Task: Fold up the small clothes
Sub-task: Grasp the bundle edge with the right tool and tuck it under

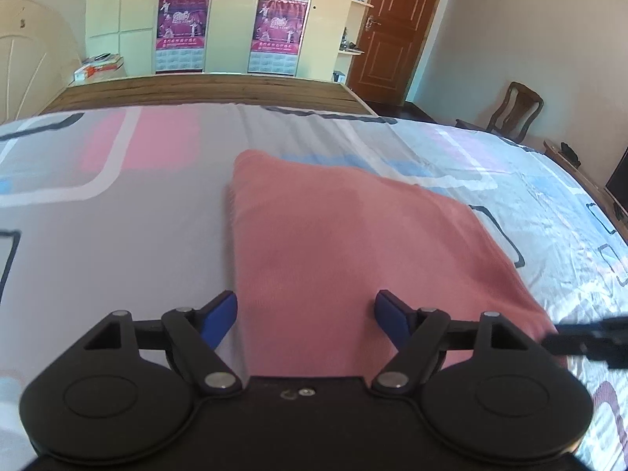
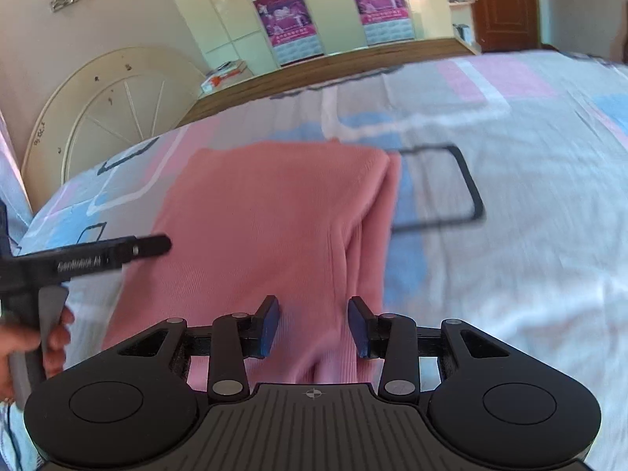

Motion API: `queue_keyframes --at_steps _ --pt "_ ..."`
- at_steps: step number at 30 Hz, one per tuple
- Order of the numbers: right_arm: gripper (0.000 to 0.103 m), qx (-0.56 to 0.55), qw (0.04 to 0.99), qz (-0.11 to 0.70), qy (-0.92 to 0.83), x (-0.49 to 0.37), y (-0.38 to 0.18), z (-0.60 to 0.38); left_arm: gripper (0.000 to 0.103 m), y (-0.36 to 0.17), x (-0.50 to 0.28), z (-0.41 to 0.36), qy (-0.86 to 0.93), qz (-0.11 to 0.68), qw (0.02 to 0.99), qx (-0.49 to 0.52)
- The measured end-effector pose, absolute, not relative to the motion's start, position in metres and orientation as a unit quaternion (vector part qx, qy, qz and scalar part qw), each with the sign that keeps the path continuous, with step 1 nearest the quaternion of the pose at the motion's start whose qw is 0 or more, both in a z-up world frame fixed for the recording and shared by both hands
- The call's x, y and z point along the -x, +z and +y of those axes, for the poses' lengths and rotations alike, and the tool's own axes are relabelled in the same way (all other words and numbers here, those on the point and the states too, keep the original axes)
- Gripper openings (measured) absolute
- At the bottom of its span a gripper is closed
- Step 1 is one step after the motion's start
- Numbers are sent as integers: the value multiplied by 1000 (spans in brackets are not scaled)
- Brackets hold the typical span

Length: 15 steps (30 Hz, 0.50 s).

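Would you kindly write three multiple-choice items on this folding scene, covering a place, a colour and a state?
1. Where does the garment lie?
A. on the patterned bedsheet
B. on the wooden chair
C. on the floor

2. What colour is the garment?
A. blue
B. pink
C. white

3. How do the right gripper jaws stand?
A. clamped on the door handle
B. apart, pads clear of the cloth
C. shut on the headboard

Answers: 1 A, sheet surrounds it; 2 B, salmon-pink knit; 3 B, a gap shows beside each blue pad.

Patterned bedsheet (image 1: 117,216) covers the bed. Past its far edge there's a pale wardrobe (image 1: 231,15) with pink calendar posters (image 1: 182,19), brown door (image 1: 396,27) to its right, wooden chair (image 1: 514,112) further right.
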State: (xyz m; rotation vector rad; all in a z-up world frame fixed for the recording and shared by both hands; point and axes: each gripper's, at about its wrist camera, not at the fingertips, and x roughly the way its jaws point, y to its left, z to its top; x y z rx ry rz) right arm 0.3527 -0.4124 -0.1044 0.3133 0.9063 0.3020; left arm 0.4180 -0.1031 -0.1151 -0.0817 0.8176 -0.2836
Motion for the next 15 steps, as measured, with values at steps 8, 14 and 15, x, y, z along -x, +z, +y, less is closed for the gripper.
queue_keyframes --at_steps 8,14,15 --pt "39 -268 831 464 149 -329 -125 -413 77 -118 -400 -97 -137 407 902 43" --pt "24 -375 796 456 136 -342 -139 -424 78 -121 -397 -97 -135 408 902 47" --pt "11 -366 803 453 125 -344 -138 -425 78 -121 -397 -97 -135 408 902 46"
